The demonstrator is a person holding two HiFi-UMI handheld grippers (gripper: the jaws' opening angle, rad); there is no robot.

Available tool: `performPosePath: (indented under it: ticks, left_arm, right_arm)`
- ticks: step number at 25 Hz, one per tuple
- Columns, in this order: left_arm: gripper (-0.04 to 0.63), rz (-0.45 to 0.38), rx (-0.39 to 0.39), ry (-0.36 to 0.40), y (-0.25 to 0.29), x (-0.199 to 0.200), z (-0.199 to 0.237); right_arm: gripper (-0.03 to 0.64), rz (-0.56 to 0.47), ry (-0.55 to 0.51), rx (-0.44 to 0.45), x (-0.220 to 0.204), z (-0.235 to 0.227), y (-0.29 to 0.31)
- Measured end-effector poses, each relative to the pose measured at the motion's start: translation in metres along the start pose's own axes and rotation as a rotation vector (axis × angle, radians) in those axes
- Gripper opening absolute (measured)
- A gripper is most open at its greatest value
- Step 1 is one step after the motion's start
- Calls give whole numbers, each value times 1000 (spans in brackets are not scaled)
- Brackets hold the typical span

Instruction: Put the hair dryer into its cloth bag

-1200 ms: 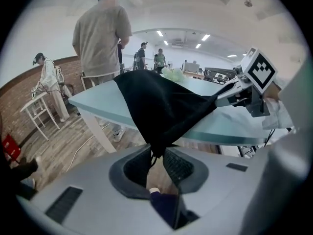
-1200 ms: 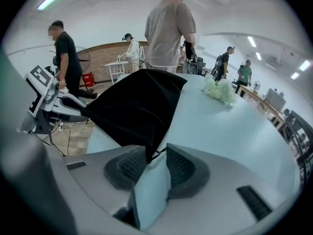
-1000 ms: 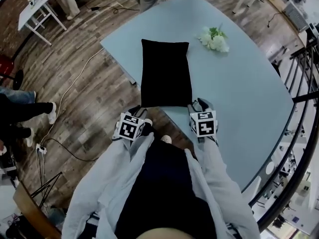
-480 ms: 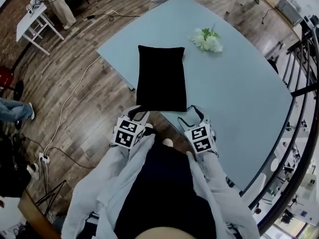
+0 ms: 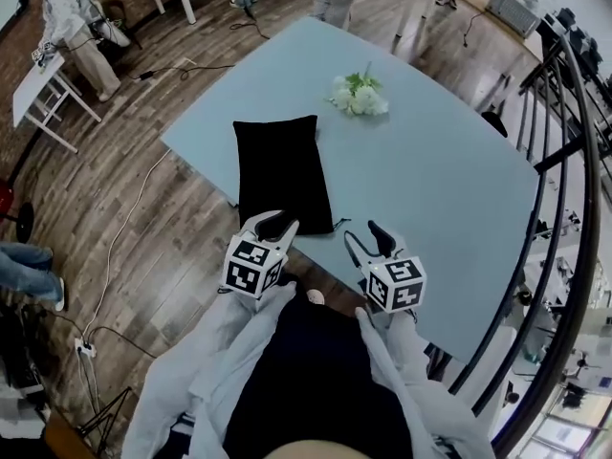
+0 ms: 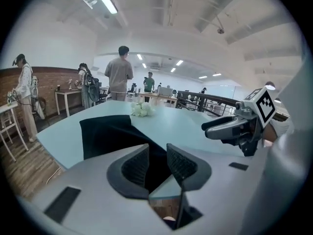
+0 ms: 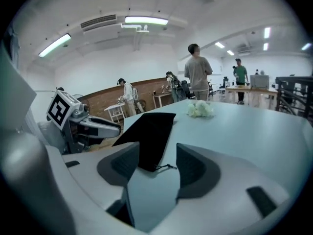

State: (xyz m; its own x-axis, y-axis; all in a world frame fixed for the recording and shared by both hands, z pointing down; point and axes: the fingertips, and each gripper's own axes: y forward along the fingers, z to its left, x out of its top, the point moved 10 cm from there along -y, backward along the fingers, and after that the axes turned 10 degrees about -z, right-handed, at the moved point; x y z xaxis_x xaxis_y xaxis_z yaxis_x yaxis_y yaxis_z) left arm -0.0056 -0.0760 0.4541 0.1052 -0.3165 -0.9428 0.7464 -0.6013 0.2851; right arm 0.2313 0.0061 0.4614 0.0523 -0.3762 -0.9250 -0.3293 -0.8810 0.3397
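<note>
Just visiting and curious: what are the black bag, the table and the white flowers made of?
Black bag: soft matte cloth, seemingly; it lies limp, with a thin drawstring at its near end. Table: smooth pale-blue top with a faint sheen, perhaps laminate or painted board. White flowers: too small to tell real from artificial.

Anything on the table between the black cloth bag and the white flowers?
Nothing: bare tabletop between cloth bag and flowers, per head view.
</note>
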Motion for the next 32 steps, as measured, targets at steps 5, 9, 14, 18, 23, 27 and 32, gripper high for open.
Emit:
performPosePath:
  ticks: [5, 9, 14, 18, 23, 27, 32]
  left_arm:
    - [105, -117, -91, 11, 8, 37, -15]
    - [50, -217, -131, 16, 10, 60, -23]
    - [28, -275, -203, 7, 10, 75, -26]
    - [17, -285, -220, 24, 9, 76, -30]
    - [17, -270, -206, 45, 9, 69, -30]
    - [17, -277, -197, 36, 8, 64, -30]
    - [17, -265, -189, 43, 9, 60, -32]
  right_arm:
    - [184, -141, 40, -50, 34, -8, -21]
    - [76, -231, 87, -97, 51, -16, -35]
    - [9, -298, 116, -105, 63, -18, -49]
    - [9, -312, 104, -125, 60, -22, -59]
    - [8, -314, 117, -192, 47, -31, -65]
    - [8, -300, 137, -218, 39, -34, -68]
    - [8, -267, 124, -251, 34, -34, -67]
